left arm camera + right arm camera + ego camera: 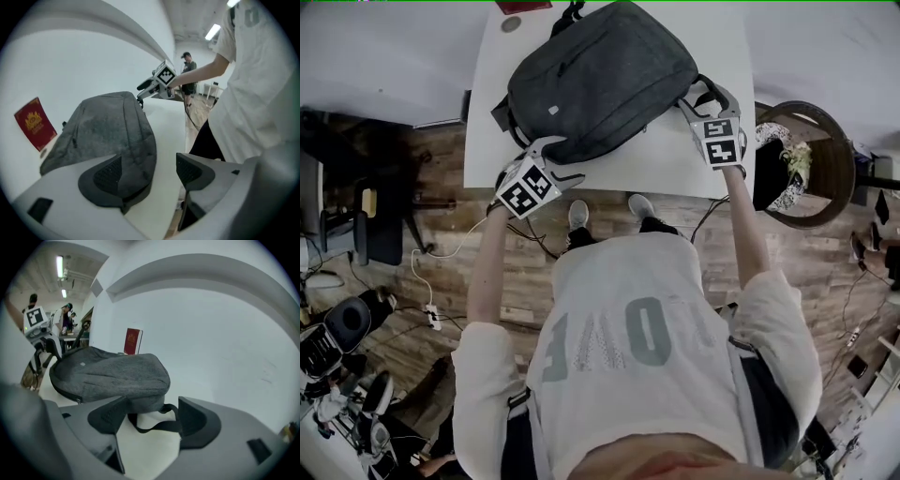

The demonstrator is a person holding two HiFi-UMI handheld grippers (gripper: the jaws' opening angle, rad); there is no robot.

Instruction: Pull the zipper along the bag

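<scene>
Grey backpack (600, 80) on table (675, 161) | left gripper (149, 172), right gripper (150, 420) flank its ends, jaws wide apart, gripping nothing | likely positioning to brace it before zipping

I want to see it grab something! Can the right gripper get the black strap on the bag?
Probably yes. The right gripper has its jaws open, and the strap of the bag lies on the table right between them, with nothing in the way.

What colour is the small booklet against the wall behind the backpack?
Red booklet, gold emblem; left gripper view shows it best.
</scene>
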